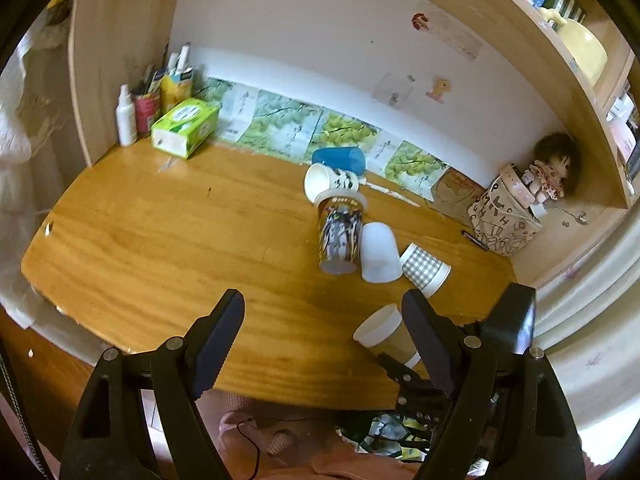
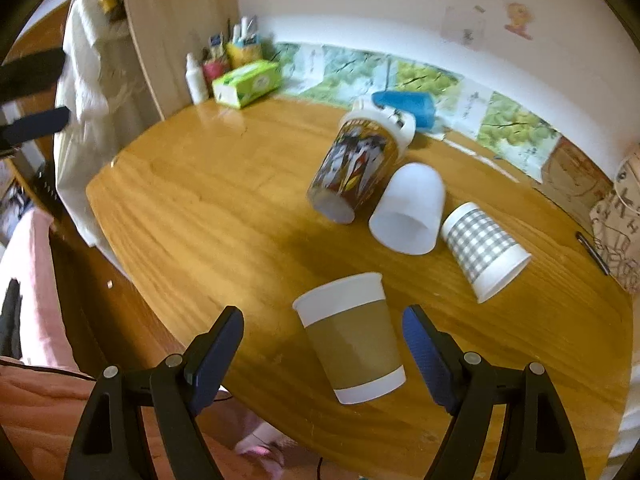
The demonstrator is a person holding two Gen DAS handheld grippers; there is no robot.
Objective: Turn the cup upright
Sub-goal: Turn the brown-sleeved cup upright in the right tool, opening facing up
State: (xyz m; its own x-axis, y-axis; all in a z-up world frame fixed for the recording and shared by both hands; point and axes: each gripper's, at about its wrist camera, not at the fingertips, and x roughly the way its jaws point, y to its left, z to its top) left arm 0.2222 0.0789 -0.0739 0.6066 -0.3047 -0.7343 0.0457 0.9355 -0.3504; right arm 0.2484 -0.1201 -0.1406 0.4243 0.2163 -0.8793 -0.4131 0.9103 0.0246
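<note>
Right gripper (image 2: 322,332) low over the near edge of the wooden desk (image 2: 208,208), jaws spread wide, brown-sleeved paper cup (image 2: 352,338) between the two blue pads, touching neither. Cup tipped on its side on the desk, white rim toward the far left, base toward the near right.

Left gripper (image 1: 323,326) farther left and higher, jaws likewise wide apart, nothing between them but bare desk (image 1: 160,240). Same brown-sleeved paper cup (image 1: 386,334) visible there just beside the right pad, partly hidden behind it, with part of the right gripper under it.

Farther in, a cluster of other cups, all lying down: a printed cartoon cup (image 2: 354,168) with its open mouth toward the near side; a plain white cup (image 2: 410,210) just to its right, touching or nearly so; a grey checked cup (image 2: 482,246) right of that, near but apart. Behind the printed cup, another white cup (image 1: 330,182) with black markings, and a blue cup (image 1: 340,159) against the far wall.

Far left corner: green tissue box (image 1: 186,127), white spray bottle (image 1: 126,117), pen holders (image 1: 160,94) crowded with pens. Far right: patterned fabric bag (image 1: 506,216), a doll (image 1: 554,168) perched beside it, a dark pen (image 1: 475,240) on the desk just near the bag. Green leaf prints (image 1: 344,128) along the base of the wall.
</note>
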